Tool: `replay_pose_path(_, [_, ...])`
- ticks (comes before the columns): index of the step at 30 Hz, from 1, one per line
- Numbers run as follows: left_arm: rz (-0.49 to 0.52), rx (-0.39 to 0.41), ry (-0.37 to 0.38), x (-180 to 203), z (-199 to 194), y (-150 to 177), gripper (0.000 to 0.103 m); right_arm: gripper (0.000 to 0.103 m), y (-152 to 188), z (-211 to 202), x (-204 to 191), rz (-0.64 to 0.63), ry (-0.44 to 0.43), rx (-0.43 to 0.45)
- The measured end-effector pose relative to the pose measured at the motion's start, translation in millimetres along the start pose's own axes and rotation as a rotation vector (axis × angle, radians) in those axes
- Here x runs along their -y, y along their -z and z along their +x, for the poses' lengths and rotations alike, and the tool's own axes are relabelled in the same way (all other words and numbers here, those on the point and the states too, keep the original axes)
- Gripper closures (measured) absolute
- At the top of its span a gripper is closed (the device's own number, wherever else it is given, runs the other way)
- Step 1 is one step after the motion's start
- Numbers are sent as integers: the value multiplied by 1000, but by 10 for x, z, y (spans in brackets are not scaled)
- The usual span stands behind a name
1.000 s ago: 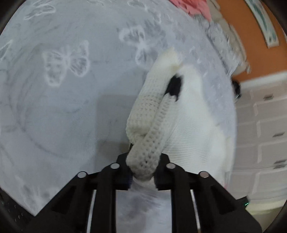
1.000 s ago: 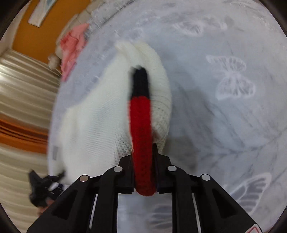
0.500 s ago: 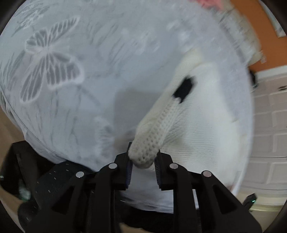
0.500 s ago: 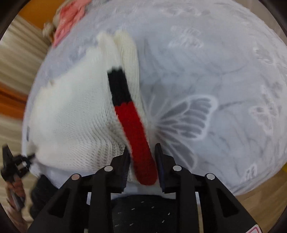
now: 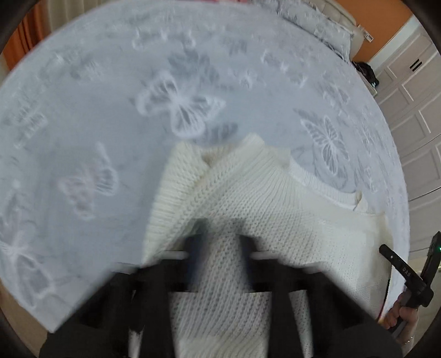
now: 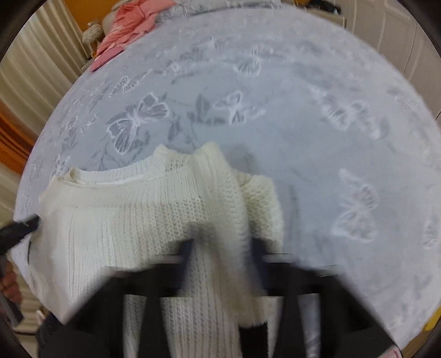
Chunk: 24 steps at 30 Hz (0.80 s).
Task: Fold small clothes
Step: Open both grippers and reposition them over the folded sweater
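Note:
A small cream knit sweater (image 5: 275, 209) lies on a pale grey bedspread with butterfly patterns (image 5: 82, 124). My left gripper (image 5: 220, 247) is shut on a fold of the sweater's left side, the knit running down between its blurred fingers. My right gripper (image 6: 220, 247) is shut on the sweater (image 6: 132, 214) at its right side, cloth draped between the fingers. The neckline (image 6: 118, 173) points away from me. The red and black cuff seen earlier is mostly hidden; a black patch (image 6: 253, 338) shows at the bottom.
A pink garment (image 6: 129, 24) lies at the bed's far left corner in the right wrist view. White cabinet doors (image 5: 413, 115) stand to the right. The other gripper and hand (image 5: 410, 281) show at the bed's near edge. Curtains (image 6: 33, 77) hang on the left.
Both grippers pulled back toward the bed's near edge and swung to face the sweater head-on, dragging its sides with them. The red sleeve cuff dropped out of sight.

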State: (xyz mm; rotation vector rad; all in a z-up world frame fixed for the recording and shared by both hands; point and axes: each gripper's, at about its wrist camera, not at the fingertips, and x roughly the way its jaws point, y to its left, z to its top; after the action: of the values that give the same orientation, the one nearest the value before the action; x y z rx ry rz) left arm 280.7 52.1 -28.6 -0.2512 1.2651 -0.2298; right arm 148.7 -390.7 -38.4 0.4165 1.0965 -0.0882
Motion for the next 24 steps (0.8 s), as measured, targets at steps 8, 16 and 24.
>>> replay_pose_path(8, [-21,25,-16,-102,10,-36,103,87,-18,60,318,50,28,1])
replay_pose_path(16, [120,37,-81,294,92,-86,99,88,69,-60,-264,-100,12,19])
replay_pose_path(24, [62,83,-19,161,-340,78,79,87,175,-447,-544,-103,-18,66])
